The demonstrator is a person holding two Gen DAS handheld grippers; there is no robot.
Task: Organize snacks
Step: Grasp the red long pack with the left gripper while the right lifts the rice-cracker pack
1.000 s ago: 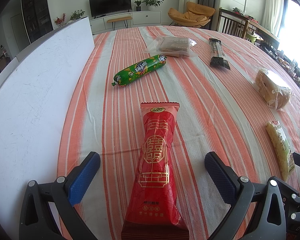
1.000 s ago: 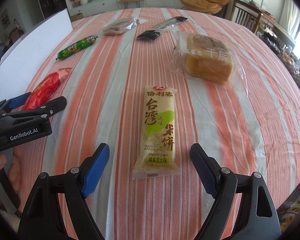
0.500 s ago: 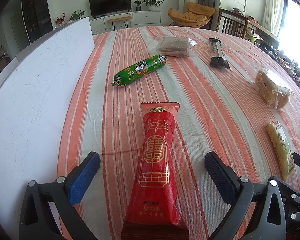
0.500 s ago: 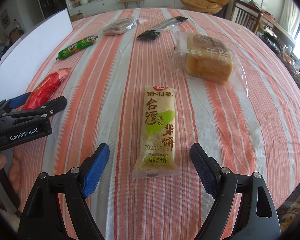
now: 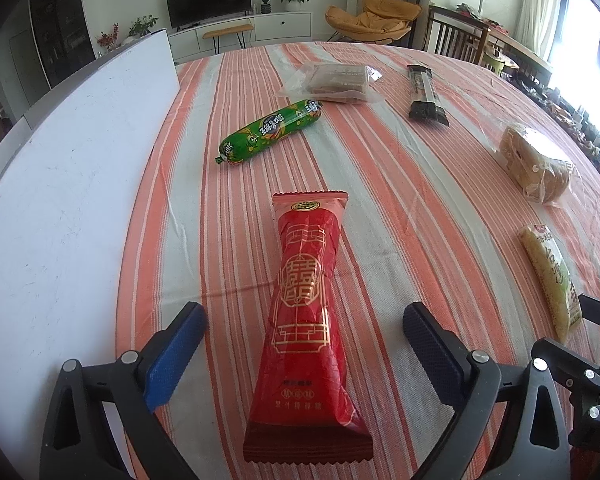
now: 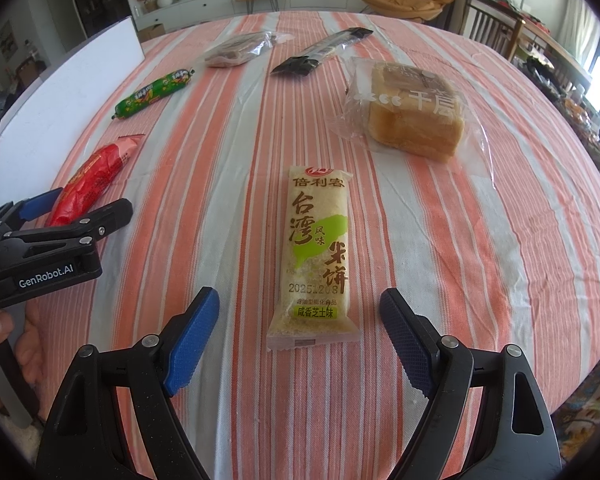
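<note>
We have sorted nothing yet, it seems: left tongs [image 5: 302,344] are closing around the red pack [image 5: 306,320], untouched; right tongs [image 6: 300,334] gape astride the rice cracker [image 6: 316,256]; four snacks lie beyond.

The red packet [image 5: 306,312] lies lengthwise between the left gripper's [image 5: 304,340] closing jaws, untouched; the yellow rice-cracker packet [image 6: 315,256] lies flat between the right gripper's [image 6: 300,324] spread jaws.

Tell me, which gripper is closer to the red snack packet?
Left. The left gripper straddles the red packet, jaws closing but pads not yet touching it. The right gripper sits off to the side, around the yellow rice cracker packet.
</note>
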